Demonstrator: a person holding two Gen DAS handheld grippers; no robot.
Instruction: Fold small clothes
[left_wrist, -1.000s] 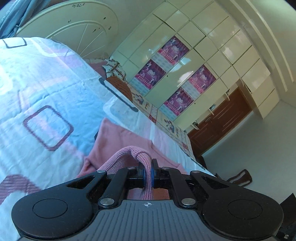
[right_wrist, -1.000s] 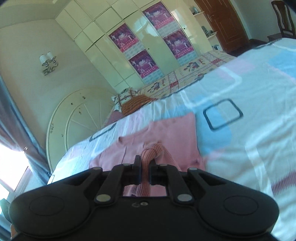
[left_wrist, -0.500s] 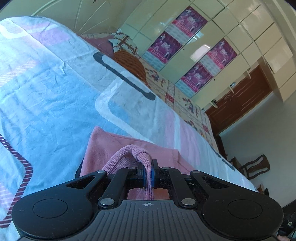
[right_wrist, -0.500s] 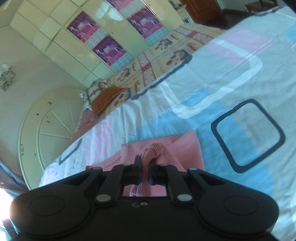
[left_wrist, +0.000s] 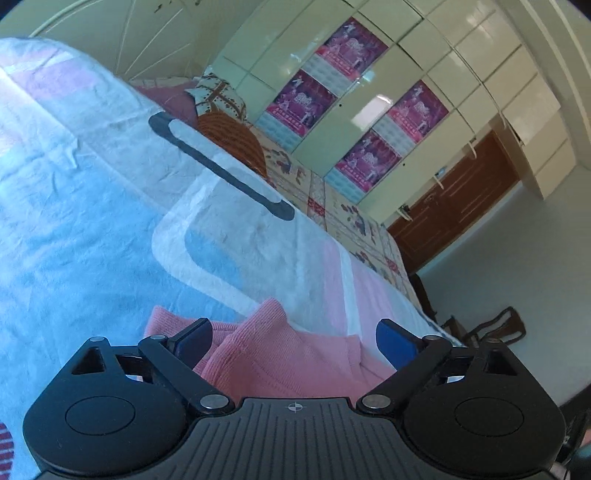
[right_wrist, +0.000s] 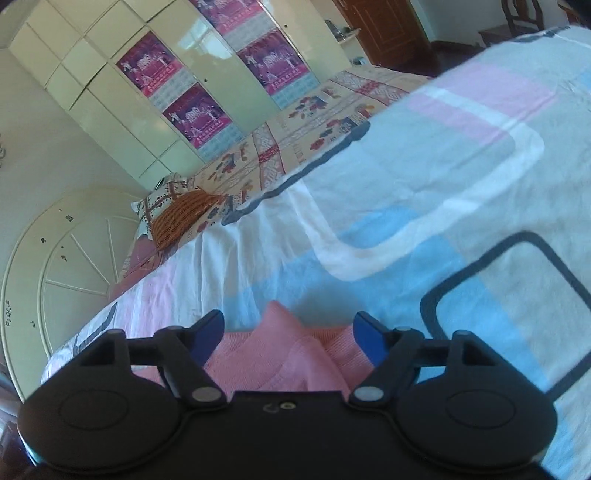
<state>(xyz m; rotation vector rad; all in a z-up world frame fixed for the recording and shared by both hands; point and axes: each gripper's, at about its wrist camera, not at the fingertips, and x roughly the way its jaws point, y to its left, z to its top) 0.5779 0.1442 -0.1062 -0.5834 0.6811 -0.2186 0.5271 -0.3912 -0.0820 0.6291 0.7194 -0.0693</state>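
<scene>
A small pink knit garment (left_wrist: 280, 354) lies on the bed sheet (left_wrist: 92, 229), close under both cameras. My left gripper (left_wrist: 293, 334) is open, its blue-padded fingers spread to either side of a raised pink fold. In the right wrist view the same pink garment (right_wrist: 284, 347) lies between the spread fingers of my right gripper (right_wrist: 288, 330), which is open too. Neither gripper holds cloth. Most of the garment is hidden under the gripper bodies.
The sheet (right_wrist: 443, 192) is white with blue, pink and dark rounded-square prints. An orange-brown pillow (left_wrist: 232, 136) and a patterned quilt (right_wrist: 295, 125) lie at the far side. A white headboard (right_wrist: 59, 266), a cream wardrobe with posters (left_wrist: 351, 103), a wooden door (left_wrist: 454, 206).
Both grippers were shut on pink cloth in the earlier frames. Now both have opened and let go, and the garment lies on the sheet.
</scene>
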